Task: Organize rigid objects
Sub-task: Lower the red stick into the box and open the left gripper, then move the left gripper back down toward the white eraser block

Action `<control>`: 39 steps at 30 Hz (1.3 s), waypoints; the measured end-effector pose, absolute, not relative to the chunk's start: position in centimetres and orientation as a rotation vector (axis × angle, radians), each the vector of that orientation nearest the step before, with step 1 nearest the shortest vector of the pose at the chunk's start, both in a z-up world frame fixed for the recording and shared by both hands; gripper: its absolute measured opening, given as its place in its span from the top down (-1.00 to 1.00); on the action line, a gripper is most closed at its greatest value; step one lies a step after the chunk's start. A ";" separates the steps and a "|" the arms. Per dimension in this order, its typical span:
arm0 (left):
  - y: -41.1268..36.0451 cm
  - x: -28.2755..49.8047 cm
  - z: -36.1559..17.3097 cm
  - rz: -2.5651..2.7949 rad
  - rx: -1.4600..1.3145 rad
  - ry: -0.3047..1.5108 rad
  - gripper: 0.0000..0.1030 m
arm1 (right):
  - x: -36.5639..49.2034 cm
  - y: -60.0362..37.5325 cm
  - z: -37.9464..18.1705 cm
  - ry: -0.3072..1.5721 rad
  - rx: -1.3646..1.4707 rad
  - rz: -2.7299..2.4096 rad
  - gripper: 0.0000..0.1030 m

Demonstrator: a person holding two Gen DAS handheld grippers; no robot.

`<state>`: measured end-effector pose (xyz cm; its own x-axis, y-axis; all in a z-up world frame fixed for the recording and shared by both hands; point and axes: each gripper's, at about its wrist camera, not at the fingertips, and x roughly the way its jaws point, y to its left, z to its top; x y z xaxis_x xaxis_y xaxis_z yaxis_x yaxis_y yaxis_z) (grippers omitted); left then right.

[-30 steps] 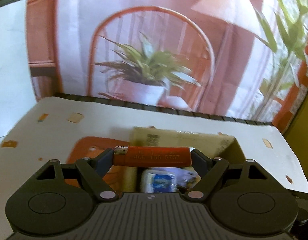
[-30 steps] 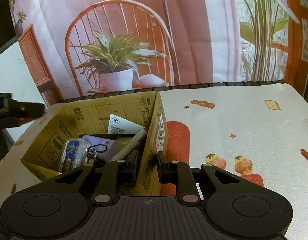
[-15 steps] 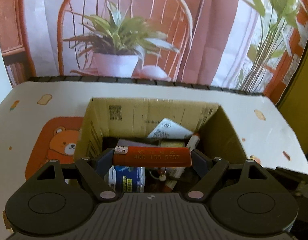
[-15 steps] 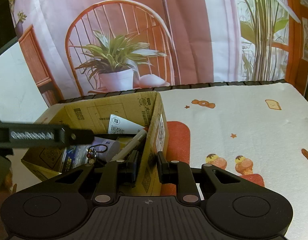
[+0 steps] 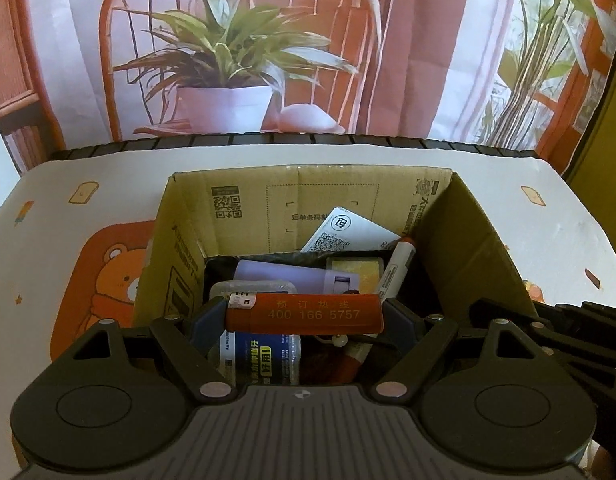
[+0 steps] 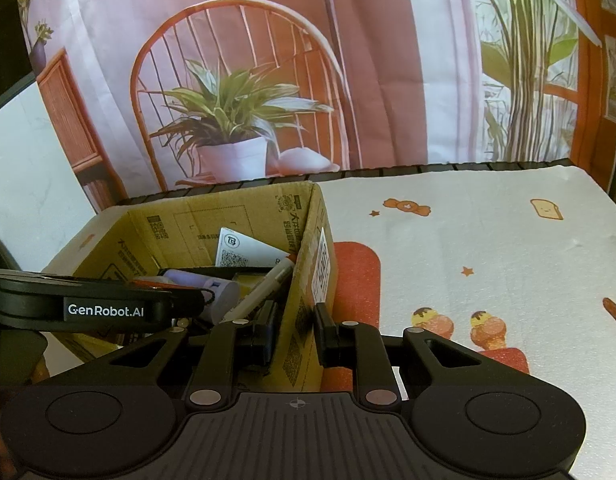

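Lighter (image 5: 304,313) lies crosswise in the left gripper (image 5: 304,320), pinched end to end above the open box (image 5: 244,204), over a marker (image 5: 396,268) and card (image 5: 348,232) at 12 o'clock. Right gripper (image 6: 294,332) clamps the box's right wall, one finger (image 6: 264,334) inside, one outside.

The table (image 6: 508,248) wears a white cloth printed with small cartoons: toast, candy, stars, ice-cream cones and an orange bear. An open cardboard box (image 5: 244,204) stands directly on it. Seen from the left gripper (image 5: 304,314), the box lies straight ahead and below, with the bear print (image 5: 116,276) on the cloth to its left. From the right gripper (image 6: 294,330), bare cloth spreads ahead and to the right, and the box wall (image 6: 320,240) sits between its fingers.
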<state>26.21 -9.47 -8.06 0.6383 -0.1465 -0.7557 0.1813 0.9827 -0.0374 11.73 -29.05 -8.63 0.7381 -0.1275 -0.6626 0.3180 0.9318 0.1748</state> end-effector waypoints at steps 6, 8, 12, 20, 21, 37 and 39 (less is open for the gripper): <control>-9.5 26.3 -8.0 -0.194 0.048 0.862 -0.66 | 11.7 -29.1 -8.6 0.700 0.287 -0.248 0.63; -9.5 26.3 -8.0 -0.192 0.049 0.864 -0.66 | 11.7 -29.1 -8.6 0.701 0.287 -0.248 0.63; -9.3 26.4 -7.9 -0.178 0.050 0.867 -0.77 | 11.8 -29.1 -8.6 0.701 0.288 -0.248 0.63; -8.1 26.0 -6.7 -0.191 0.019 0.841 -0.89 | 11.8 -29.1 -8.8 0.706 0.286 -0.247 0.63; -8.0 25.8 -6.5 -0.194 0.022 0.834 -0.91 | 11.9 -29.1 -8.8 0.708 0.284 -0.246 0.63; -7.1 18.1 -5.6 -0.250 0.075 0.799 -0.92 | 12.7 -29.3 -8.2 0.773 0.242 -0.206 0.61; -7.5 17.4 -6.2 -0.276 0.063 0.817 -0.92 | 12.8 -29.4 -8.2 0.778 0.237 -0.198 0.60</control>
